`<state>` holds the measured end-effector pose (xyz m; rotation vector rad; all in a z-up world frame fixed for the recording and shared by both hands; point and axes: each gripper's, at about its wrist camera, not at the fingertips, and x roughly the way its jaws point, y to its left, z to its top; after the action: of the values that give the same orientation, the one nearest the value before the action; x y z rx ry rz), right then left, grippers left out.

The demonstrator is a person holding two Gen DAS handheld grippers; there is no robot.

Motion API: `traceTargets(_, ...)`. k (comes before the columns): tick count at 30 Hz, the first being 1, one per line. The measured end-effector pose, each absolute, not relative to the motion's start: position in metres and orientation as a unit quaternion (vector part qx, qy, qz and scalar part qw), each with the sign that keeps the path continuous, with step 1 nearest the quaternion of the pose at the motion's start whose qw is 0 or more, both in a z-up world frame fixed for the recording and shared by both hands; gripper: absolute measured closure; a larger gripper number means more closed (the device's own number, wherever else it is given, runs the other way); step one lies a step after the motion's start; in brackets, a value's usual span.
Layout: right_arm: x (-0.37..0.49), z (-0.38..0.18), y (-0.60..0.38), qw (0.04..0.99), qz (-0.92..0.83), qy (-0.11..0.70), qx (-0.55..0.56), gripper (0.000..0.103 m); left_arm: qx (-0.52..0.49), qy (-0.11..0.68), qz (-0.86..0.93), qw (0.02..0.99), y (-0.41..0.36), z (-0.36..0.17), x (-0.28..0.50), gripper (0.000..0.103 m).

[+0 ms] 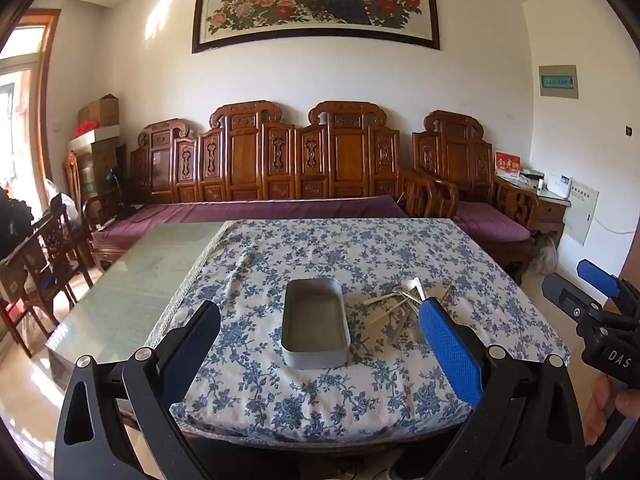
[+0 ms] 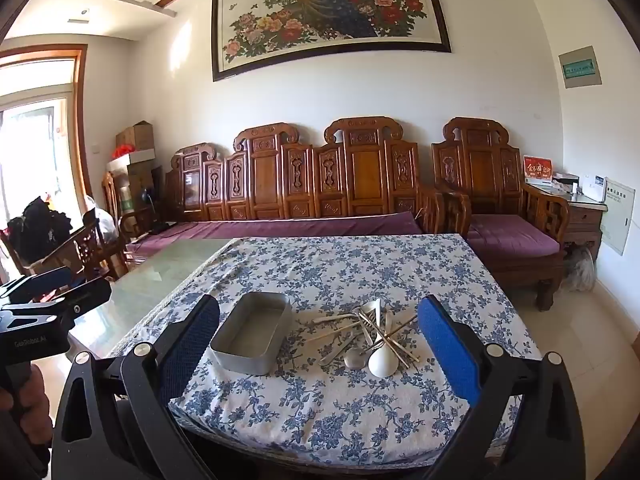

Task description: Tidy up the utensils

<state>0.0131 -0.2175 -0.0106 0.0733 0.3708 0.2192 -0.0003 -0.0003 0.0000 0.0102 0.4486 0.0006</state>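
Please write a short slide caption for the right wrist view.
Open right gripper faces a pile of utensils beside an empty metal tin on a floral tablecloth.

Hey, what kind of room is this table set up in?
Most likely a home living room. A long carved wooden sofa with purple cushions lines the wall, a large framed peacock painting hangs above it, and the table's floral tablecloth holds a metal tin and a pile of utensils.

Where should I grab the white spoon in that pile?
Take the white spoon by its bowl, the near end: it lies clear at the pile's front edge, while chopsticks cross its handle. Bring the open right gripper down from the near side, jaws straddling the bowl.
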Motion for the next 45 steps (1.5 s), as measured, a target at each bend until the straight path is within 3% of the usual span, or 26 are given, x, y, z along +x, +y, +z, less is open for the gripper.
traceTargets(45, 0.0107, -0.0031, -0.2214, 0.977, 0.110, 0.180, 0.038, 0.003, 0.009, 0.226, -0.001, 0.974, -0.0020, 0.0037, -0.0017, 0.007)
